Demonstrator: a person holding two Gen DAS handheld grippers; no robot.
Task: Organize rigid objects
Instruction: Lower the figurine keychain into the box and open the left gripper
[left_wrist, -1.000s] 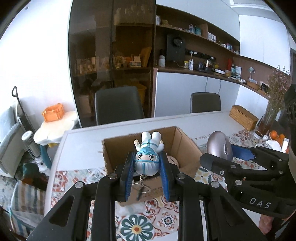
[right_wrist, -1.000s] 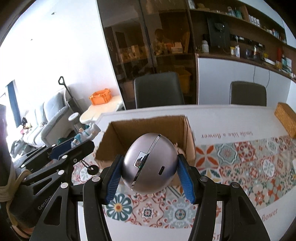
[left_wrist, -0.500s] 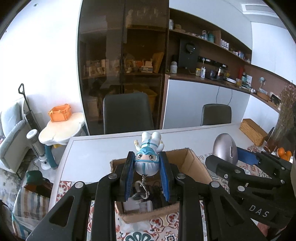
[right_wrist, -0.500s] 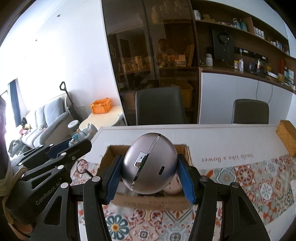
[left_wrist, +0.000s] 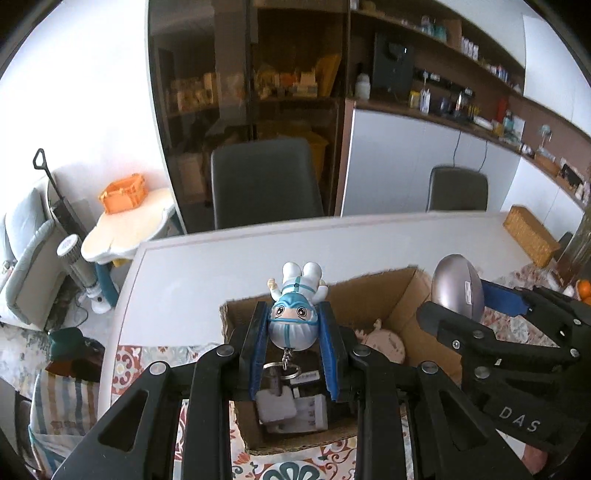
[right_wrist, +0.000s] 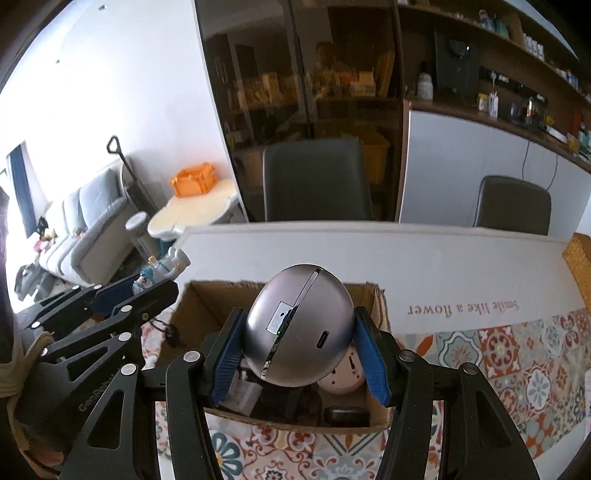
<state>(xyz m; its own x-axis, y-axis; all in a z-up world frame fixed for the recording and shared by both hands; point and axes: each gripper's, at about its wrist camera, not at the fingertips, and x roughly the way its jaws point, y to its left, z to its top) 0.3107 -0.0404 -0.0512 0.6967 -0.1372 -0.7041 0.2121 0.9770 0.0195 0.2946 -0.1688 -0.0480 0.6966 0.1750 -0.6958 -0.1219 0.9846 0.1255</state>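
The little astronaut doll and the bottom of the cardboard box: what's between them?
Its keyring dangles from the astronaut doll above a white adapter in the cardboard box, left wrist view.

White-and-teal astronaut figurine (left_wrist: 295, 309), silver-grey egg-shaped speaker (right_wrist: 298, 326), brown cardboard box (right_wrist: 380, 314), black blue-padded tongs (left_wrist: 294, 350), seemingly floral-tiled tablecloth (right_wrist: 517, 354).

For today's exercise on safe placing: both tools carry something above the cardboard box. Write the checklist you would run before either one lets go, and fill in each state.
1. Left tool grips the figurine firmly: ok.
2. Right tool grips the grey oval gadget firmly: ok.
3. Figurine is over the open cardboard box: ok.
4. Gadget is over the box opening: ok.
5. Bare landing spot under each item: not ok; the pink round object, a white packet and other things already lie inside.
6. Drop height is gentle enough: cannot tell.
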